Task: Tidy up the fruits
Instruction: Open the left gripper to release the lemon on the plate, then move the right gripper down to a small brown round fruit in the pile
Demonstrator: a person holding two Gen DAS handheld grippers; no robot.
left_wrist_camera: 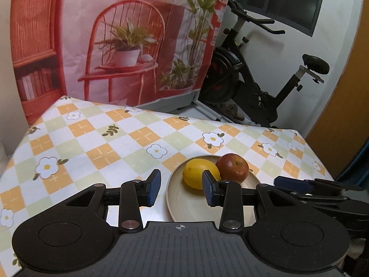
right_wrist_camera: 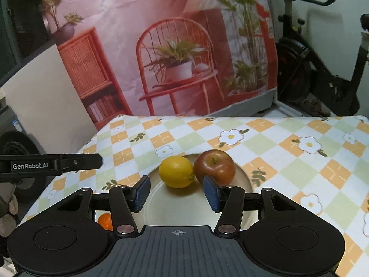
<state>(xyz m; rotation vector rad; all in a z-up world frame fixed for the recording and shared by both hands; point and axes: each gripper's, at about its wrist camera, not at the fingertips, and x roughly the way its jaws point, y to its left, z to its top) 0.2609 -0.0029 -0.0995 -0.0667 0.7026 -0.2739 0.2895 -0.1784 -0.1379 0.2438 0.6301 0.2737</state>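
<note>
A yellow lemon (left_wrist_camera: 200, 173) and a red apple (left_wrist_camera: 233, 167) lie side by side on a pale round plate (left_wrist_camera: 184, 205) on the checked tablecloth. My left gripper (left_wrist_camera: 181, 189) hovers above the plate's near left side, open, with nothing between its blue pads. In the right wrist view the same lemon (right_wrist_camera: 176, 171) and apple (right_wrist_camera: 214, 166) rest on the plate (right_wrist_camera: 175, 210). My right gripper (right_wrist_camera: 176, 192) is open and empty just in front of them. A small orange fruit (right_wrist_camera: 105, 221) peeks out under the right gripper's left arm.
The table (left_wrist_camera: 103, 143) wears a cloth with orange and green squares and white flowers. A printed backdrop (left_wrist_camera: 115, 41) of a red chair and plants hangs behind it. An exercise bike (left_wrist_camera: 253, 76) stands at the back right. The other gripper's finger (right_wrist_camera: 69, 161) reaches in from the left.
</note>
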